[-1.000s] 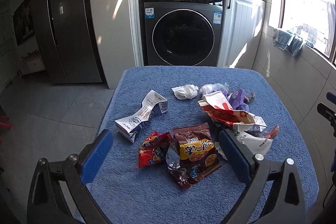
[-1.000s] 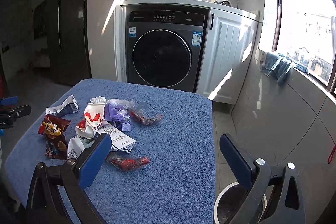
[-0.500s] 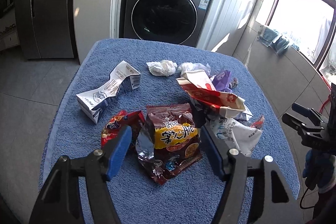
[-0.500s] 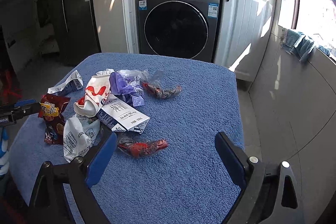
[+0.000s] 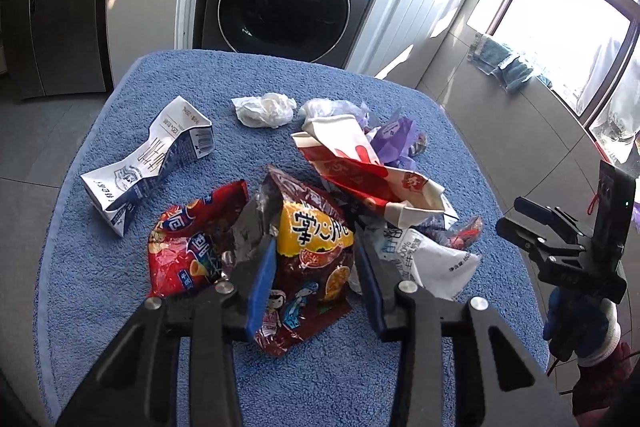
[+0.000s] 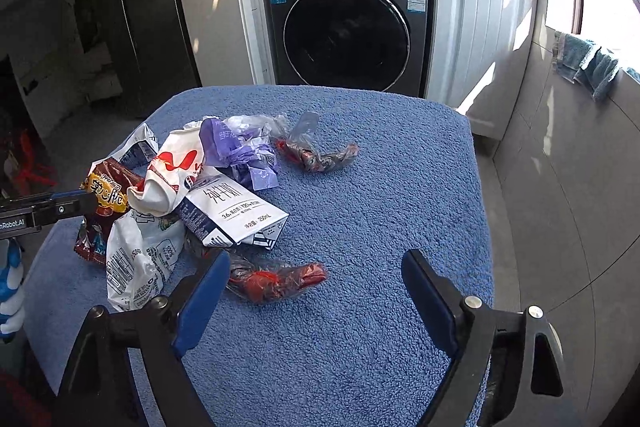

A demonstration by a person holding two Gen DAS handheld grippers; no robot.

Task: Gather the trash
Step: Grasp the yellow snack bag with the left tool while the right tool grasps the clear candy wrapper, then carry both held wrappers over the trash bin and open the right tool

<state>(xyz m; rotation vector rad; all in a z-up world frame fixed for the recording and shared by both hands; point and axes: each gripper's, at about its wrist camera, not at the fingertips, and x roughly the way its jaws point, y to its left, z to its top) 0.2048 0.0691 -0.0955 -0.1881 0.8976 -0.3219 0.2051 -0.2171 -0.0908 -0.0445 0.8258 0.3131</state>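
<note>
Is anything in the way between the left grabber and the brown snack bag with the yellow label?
Nothing visible is. The left gripper already has its blue fingers on either side of the crinkled brown snack bag with the yellow label. A shiny red snack bag lies beside it, outside the fingers.

A dark front-loading washing machine (image 6: 347, 35) sits under a white counter beside a white cabinet door (image 6: 478, 23). Sunlight from the window (image 5: 568, 11) falls on the grey tiled floor (image 6: 560, 187); a tall dark refrigerator (image 5: 60, 7) stands left.

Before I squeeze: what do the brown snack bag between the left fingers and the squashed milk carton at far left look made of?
Brown snack bag: looks like thin plastic film with a foil lining, since it is glossy, crinkled and silvery at the torn top. Milk carton: looks like coated paperboard, matte white with print and sharp creases holding their shape. The left hand-held gripper straddles the bag.
</note>
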